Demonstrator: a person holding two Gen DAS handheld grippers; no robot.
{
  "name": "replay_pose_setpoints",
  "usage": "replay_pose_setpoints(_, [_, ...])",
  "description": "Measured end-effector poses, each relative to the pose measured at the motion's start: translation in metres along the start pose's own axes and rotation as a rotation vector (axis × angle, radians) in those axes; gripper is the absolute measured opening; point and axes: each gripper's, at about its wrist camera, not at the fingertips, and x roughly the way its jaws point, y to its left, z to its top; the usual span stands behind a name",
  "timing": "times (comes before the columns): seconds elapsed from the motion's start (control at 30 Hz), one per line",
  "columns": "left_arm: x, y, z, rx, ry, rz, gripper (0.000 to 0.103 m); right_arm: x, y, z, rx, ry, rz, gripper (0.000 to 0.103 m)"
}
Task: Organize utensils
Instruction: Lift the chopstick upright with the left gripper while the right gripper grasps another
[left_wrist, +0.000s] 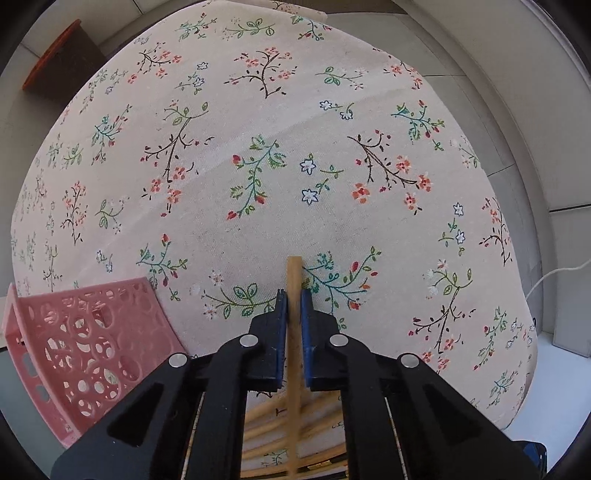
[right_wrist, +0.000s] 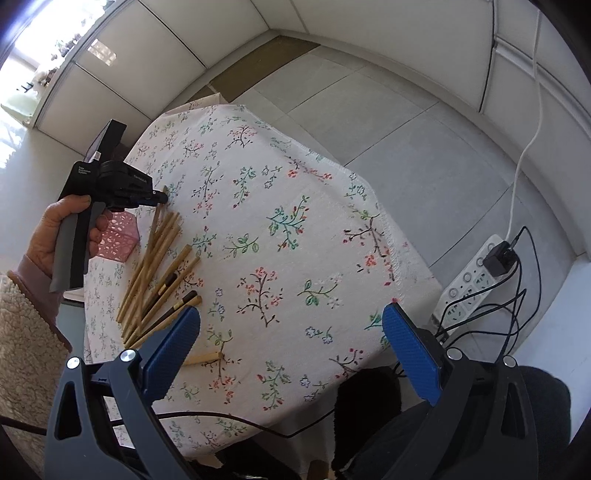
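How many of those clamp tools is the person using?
2. The left gripper is pinched shut on one bamboo chopstick, above the chopstick pile near the pink basket. The right gripper is wide open, holding nothing, over the floral tablecloth.

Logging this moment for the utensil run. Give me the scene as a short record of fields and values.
surface: table under a floral tablecloth
left gripper: shut on one bamboo chopstick, its tip sticking out past the fingers
right gripper: open, holding nothing, above the near edge of the table
chopstick pile: loose, fanned out on the cloth, below the left gripper
stray chopstick: alone on the cloth, near the right gripper's left finger
pink basket: perforated, at the table's left edge
floor: power strip with cables
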Motion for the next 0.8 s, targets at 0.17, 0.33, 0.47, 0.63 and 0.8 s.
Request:
replay_pose_setpoints(0.17, [-0.029,0.004,-0.032,0.024,-0.104,-0.016,0.006,0.026,0.011,-0.007,0.103,0.121,0.081,0.071])
replay_pose_setpoints(0.33, [-0.111,0.006,-0.093,0.096,-0.236,-0.084,0.006,0.057,0.027,-0.033,0.236,0.303,0.137,0.061])
replay_pose_setpoints(0.47, [-0.174,-0.008,-0.157,0.121,-0.365,-0.107,0.006,0.062,0.046,-0.048,0.276,0.337,0.130,0.058])
replay_pose_setpoints(0.63, [-0.228,0.002,-0.201,0.128,-0.509,-0.123,0.006,0.071,0.050,-0.060,0.389,0.353,0.106,0.058])
replay_pose_setpoints(0.8, [-0.263,0.014,-0.243,0.132,-0.612,-0.135,0.006,0.092,0.046,-0.064,0.493,0.368,0.090,0.043])
